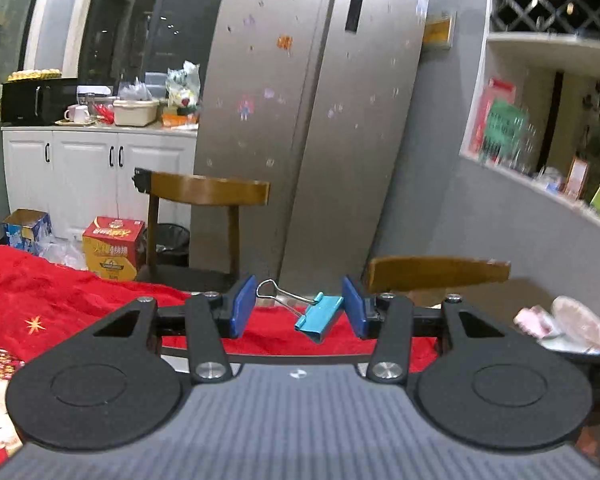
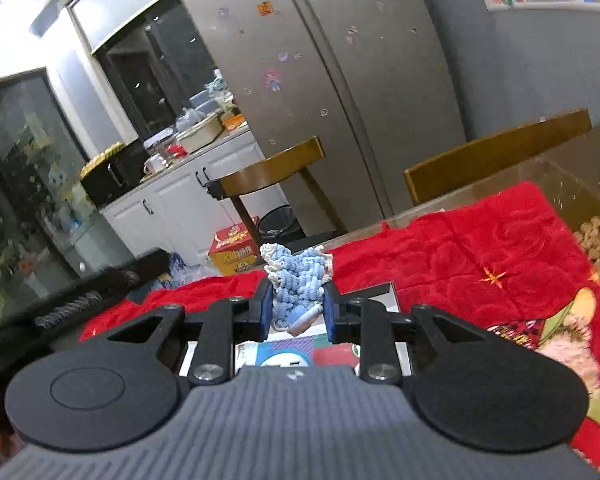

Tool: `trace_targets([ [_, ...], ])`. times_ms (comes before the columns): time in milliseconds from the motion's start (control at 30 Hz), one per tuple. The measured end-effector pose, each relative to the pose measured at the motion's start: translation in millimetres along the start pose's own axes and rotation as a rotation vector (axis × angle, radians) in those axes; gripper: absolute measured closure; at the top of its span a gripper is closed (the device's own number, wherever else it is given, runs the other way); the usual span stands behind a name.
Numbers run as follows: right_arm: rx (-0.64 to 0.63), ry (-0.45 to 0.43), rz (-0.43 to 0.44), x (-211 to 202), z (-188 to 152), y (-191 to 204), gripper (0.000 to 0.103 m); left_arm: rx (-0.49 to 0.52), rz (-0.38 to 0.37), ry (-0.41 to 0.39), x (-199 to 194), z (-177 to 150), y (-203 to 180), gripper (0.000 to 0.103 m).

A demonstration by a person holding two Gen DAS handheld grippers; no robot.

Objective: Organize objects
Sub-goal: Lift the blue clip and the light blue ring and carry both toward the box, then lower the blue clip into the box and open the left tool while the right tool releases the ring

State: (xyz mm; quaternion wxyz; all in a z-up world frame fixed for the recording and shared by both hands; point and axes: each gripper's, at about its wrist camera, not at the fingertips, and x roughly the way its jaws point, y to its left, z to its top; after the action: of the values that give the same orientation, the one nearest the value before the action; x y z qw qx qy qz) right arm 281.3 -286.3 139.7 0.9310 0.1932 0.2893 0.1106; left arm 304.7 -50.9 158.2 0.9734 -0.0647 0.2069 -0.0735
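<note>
Binder clip [image 1: 314,314] between left claw [image 1: 298,308] pads; contact unclear
</note>
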Motion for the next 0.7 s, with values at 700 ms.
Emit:
trace_targets([
  [700, 0.021, 0.193, -0.079, 79, -32, -23, 0.074, -0.02, 0.025, 0.332, 129, -72, 5, 0.049],
])
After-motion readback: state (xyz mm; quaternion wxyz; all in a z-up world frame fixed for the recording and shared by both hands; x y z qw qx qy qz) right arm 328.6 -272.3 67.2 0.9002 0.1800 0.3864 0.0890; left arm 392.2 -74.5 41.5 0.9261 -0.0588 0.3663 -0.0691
